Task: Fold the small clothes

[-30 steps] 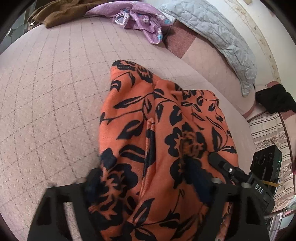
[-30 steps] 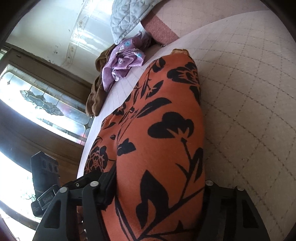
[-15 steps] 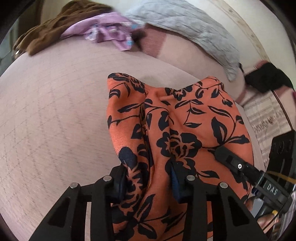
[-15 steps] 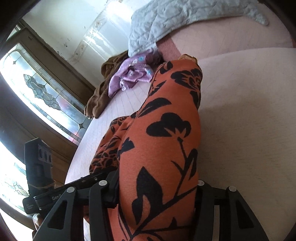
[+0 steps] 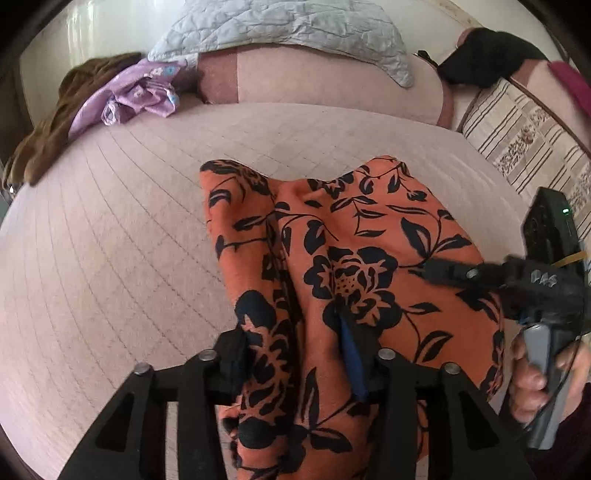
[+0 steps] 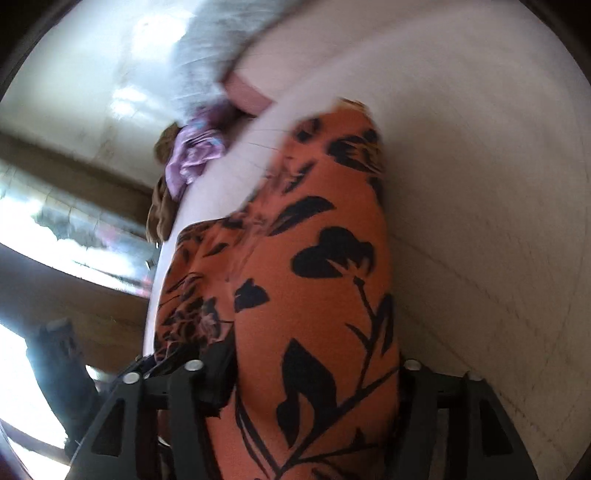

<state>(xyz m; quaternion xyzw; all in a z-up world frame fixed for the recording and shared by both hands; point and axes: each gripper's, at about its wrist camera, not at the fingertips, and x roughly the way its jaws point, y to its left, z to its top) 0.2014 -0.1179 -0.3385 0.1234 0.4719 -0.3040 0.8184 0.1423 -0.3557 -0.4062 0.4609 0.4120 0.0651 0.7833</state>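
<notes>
An orange garment with black flowers (image 5: 354,258) lies bunched on the pink quilted bed (image 5: 110,258), its near edge lifted. My left gripper (image 5: 295,365) is shut on that near edge. My right gripper (image 5: 461,275) shows at the right in the left wrist view, closed on the garment's right side. In the right wrist view the right gripper (image 6: 314,384) is shut on the same garment (image 6: 314,258), which fills the middle of the blurred frame.
A purple flowered cloth (image 5: 136,92) and a brown cloth (image 5: 55,122) lie at the bed's far left. A grey quilted pillow (image 5: 288,29) lies along the back. A black item (image 5: 487,55) and a striped cushion (image 5: 524,136) are at the right.
Both grippers have stayed shut on the garment and pulled it toward me; the views tilted up, showing more of the bed and pillow. The right wrist view is now blurred by motion.
</notes>
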